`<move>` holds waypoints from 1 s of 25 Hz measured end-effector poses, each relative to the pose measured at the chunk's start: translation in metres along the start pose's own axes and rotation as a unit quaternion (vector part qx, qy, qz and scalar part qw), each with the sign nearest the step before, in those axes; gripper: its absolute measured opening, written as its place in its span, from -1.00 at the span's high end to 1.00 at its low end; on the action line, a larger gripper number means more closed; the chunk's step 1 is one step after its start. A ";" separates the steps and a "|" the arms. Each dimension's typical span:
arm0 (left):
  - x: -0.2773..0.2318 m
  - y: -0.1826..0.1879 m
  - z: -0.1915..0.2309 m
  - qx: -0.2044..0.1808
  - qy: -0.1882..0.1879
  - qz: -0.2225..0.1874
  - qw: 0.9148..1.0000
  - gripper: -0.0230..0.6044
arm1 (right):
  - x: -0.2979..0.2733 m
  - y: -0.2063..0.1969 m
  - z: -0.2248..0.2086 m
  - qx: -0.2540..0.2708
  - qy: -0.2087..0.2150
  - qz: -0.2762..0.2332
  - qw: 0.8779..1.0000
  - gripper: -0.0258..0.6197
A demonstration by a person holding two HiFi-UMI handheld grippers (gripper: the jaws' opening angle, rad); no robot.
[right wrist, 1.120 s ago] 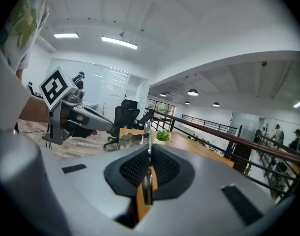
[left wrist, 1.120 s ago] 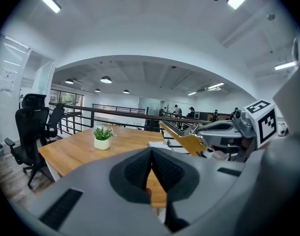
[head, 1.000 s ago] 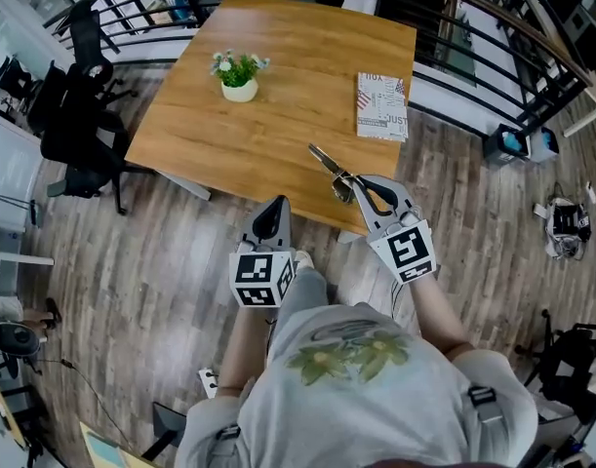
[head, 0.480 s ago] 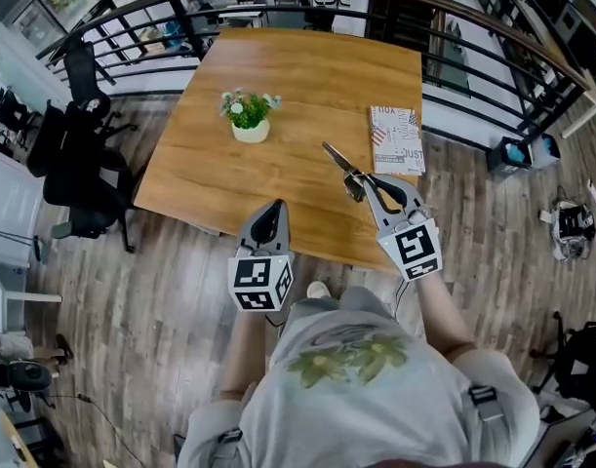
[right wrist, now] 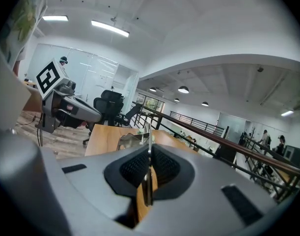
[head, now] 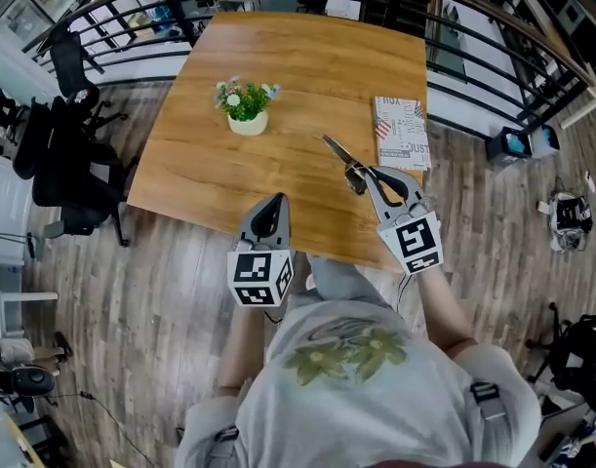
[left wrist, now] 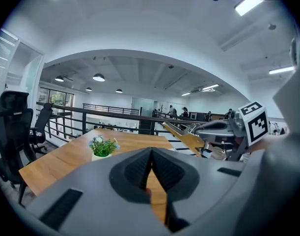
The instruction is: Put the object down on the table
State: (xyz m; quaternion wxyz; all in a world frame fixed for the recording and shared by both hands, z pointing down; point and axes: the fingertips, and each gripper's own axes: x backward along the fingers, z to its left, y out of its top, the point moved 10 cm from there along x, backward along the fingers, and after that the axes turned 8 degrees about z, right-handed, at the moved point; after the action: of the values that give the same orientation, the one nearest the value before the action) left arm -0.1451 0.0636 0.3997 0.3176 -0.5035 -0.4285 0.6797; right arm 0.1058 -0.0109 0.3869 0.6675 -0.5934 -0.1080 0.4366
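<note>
My right gripper [head: 364, 177] is shut on a thin metal utensil [head: 338, 154], whose blade sticks out forward and to the left above the wooden table [head: 210, 174] near its front edge. In the right gripper view the utensil [right wrist: 134, 138] stands edge-on between the closed pads [right wrist: 162, 167]. My left gripper [head: 270, 208] is shut with nothing in it, its tip just over the table's near edge. In the left gripper view its jaws [left wrist: 150, 155] meet, and the right gripper [left wrist: 213, 130] shows to the right.
A small potted plant [head: 246, 104] stands mid-table and a printed booklet [head: 402, 132] lies at the right edge. Black office chairs [head: 63, 164] stand to the left, and a dark railing [head: 493, 66] curves round the far and right sides. The floor is wood plank.
Both grippers have moved forward, from short of the table's front edge to over it. The utensil has gone along in the right gripper, and both stay shut.
</note>
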 end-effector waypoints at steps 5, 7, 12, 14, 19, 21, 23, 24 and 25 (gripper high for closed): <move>-0.016 0.011 0.015 0.000 0.002 -0.002 1.000 0.89 | -0.022 0.008 -0.013 0.010 -0.003 0.000 1.000 0.89; -0.025 0.017 0.026 0.001 0.004 -0.003 1.000 0.89 | -0.036 0.014 -0.018 0.011 -0.004 -0.001 1.000 0.89; -0.048 0.026 0.051 -0.001 0.004 0.001 1.000 0.89 | -0.068 0.021 -0.025 0.014 -0.002 0.005 1.000 0.89; -0.057 0.031 0.056 -0.001 0.000 0.001 1.000 0.89 | -0.075 0.025 -0.029 0.019 -0.001 0.011 1.000 0.89; -0.082 0.036 0.064 0.002 -0.009 0.010 1.000 0.89 | -0.093 0.021 -0.041 0.013 -0.003 0.017 1.000 0.89; -0.090 0.034 0.067 0.004 -0.013 0.016 1.000 0.89 | -0.100 0.019 -0.044 0.013 -0.002 0.023 1.000 0.89; -0.098 0.032 0.070 0.008 -0.015 0.024 1.000 0.89 | -0.107 0.016 -0.046 0.011 0.000 0.031 0.999 0.89; -0.102 0.031 0.072 0.009 -0.016 0.028 0.999 0.89 | -0.111 0.014 -0.047 0.010 0.002 0.034 0.999 0.89; -0.107 0.030 0.073 0.010 -0.018 0.032 0.999 0.89 | -0.115 0.012 -0.048 0.009 0.003 0.038 0.999 0.89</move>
State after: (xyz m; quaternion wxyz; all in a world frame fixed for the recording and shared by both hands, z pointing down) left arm -0.1841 -0.0606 0.4256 0.2933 -0.5016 -0.4109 0.7026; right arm 0.0638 -0.1269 0.4067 0.6564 -0.5923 -0.0794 0.4605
